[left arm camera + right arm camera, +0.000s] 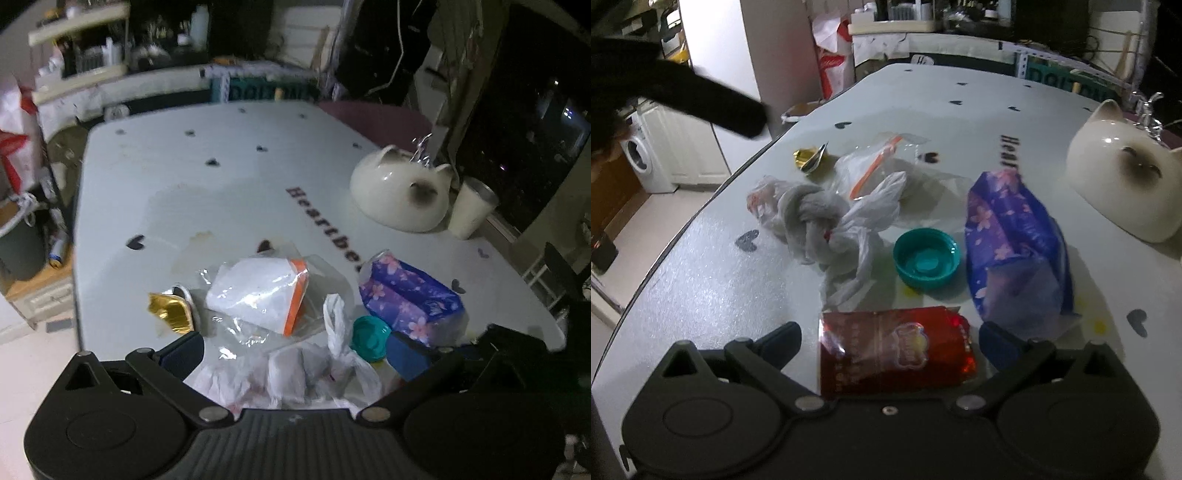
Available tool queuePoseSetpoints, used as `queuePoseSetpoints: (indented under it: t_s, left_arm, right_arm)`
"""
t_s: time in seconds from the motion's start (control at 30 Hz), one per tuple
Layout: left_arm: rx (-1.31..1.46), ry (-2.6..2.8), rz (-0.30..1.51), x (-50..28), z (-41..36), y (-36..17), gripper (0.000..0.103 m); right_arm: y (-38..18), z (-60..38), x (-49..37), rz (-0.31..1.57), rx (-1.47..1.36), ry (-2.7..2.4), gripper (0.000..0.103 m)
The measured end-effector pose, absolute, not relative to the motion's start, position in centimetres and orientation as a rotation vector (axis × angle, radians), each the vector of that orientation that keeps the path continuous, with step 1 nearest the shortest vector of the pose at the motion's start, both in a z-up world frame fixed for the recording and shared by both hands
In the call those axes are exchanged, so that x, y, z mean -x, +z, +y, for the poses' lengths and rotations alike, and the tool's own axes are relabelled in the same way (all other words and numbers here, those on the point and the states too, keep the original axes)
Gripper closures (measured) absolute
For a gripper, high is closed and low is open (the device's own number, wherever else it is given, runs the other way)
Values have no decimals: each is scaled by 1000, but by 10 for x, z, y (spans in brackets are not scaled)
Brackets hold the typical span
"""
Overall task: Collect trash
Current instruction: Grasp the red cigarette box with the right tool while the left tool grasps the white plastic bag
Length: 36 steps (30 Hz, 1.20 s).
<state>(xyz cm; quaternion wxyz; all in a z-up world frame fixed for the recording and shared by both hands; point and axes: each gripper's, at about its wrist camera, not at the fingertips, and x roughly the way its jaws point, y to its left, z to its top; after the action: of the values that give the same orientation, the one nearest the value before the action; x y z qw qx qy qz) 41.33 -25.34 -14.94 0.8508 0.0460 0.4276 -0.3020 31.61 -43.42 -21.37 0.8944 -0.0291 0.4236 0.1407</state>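
Observation:
Trash lies on a white table [221,177] printed with dark hearts. My left gripper [295,354] is open, its jaws wide around a knotted white plastic bag [295,376]. Ahead of it lie a clear zip bag with an orange strip [258,295], a gold foil wrapper [170,312], a teal cap [369,338] and a purple flowered tissue pack [410,299]. My right gripper [890,347] is open around a red wrapper [894,354]. Beyond it I see the teal cap [925,256], the knotted bag [820,218], the purple pack [1012,236], the zip bag [875,162] and the gold wrapper [809,158].
A white cat-shaped ceramic bowl [402,192] lies upside down at the right, also visible in the right wrist view as the same bowl [1126,177], with a white cup [471,208] beside it. A dark sleeve [683,96] reaches in over the table's left edge. Shelves and clutter stand behind.

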Motion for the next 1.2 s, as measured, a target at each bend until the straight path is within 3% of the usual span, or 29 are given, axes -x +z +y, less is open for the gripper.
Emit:
queuePoseSetpoints:
  t_s: [0.3,0.37,0.43,0.8,1.2]
  left_arm:
    - [14,-643,1122,-468,-255,-203,0]
    - [56,-672,1144,-463,-248,-207,0]
    - [106,-701,1168,-454,-240,-211,0]
    - [164,-814,1197,-385,-241,-210,2]
    - [-60,-616,1155,-395,-265,-211,27]
  right_arm:
    - [-224,-434,-319,910,29,231,0]
    - [-226,-437,-316,926,21,229,2]
    - [-227,-440,-311,933,5,225,11]
    - [-219,-453,-270,954,-118,188,13]
    - [-215,-459,-221,987,-238,118,13]
